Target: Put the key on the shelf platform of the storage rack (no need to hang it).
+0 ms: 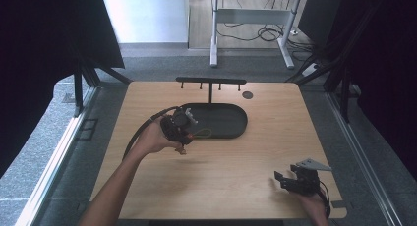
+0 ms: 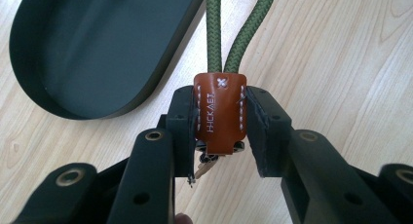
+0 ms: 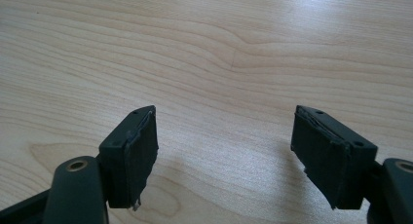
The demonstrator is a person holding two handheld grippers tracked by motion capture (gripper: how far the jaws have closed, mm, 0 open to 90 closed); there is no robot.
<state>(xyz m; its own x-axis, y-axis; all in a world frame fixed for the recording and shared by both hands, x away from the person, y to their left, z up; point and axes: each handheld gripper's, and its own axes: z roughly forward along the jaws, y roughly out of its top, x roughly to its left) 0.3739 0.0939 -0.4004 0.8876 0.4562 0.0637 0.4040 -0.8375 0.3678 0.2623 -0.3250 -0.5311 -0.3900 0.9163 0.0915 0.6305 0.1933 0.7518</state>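
Leather tab (image 2: pixel 220 112) with its green cord (image 2: pixel 242 34) is sitting pinched between my left gripper's (image 2: pixel 220 131) jaws, just beside the dark oval tray (image 2: pixel 97 48) on the wooden table (image 1: pixel 236 167). Something metal under the tab is hiding; I cannot identify it. My right gripper (image 3: pixel 224 151) is resting wide apart, holding nothing.

left gripper (image 2: pixel 220 131) clamped, forearm reaching forward; right gripper (image 3: pixel 224 151) jaws wide apart, held low

Gaping right gripper (image 3: pixel 224 156) over table (image 3: pixel 204 48)
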